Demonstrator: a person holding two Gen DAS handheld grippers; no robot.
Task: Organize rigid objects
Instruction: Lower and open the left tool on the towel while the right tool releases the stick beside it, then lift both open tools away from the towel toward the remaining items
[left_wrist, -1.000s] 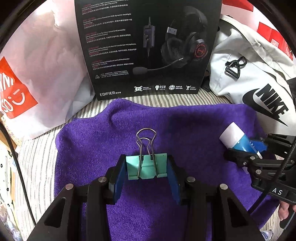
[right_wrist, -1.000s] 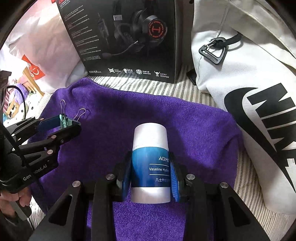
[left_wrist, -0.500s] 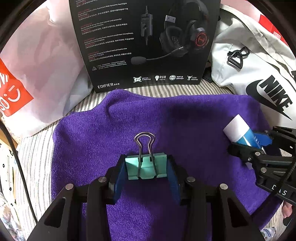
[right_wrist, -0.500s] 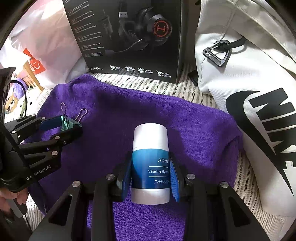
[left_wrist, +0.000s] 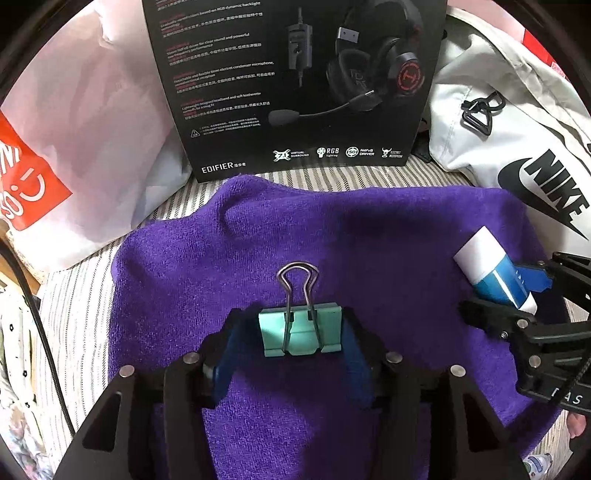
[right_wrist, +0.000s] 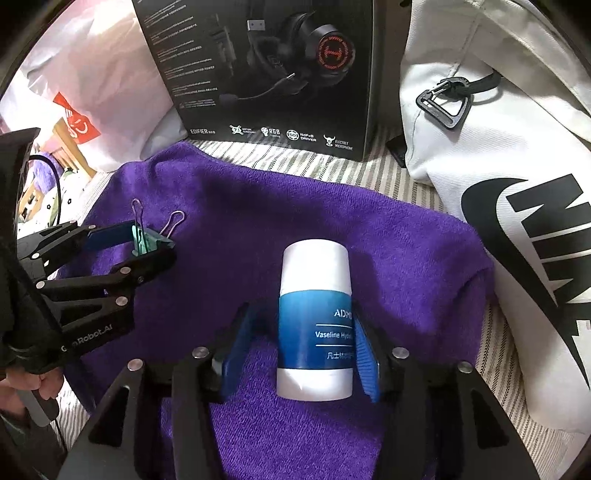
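Right wrist view: fuzzy purple towel (right_wrist: 295, 206) spread over striped fabric, with a glossy black headset box (left_wrist: 295, 92) standing at its far edge. Smooth white-and-blue cylinder bottle (right_wrist: 314, 321) lies near the towel's right side inside the right gripper (right_wrist: 301, 310), jaws spread, a gap on its left. Mint binder clip (left_wrist: 301, 332) with wire loops sits mid-towel between the left gripper (left_wrist: 295, 321) pads, loosely parted. Bare towel ahead of both.
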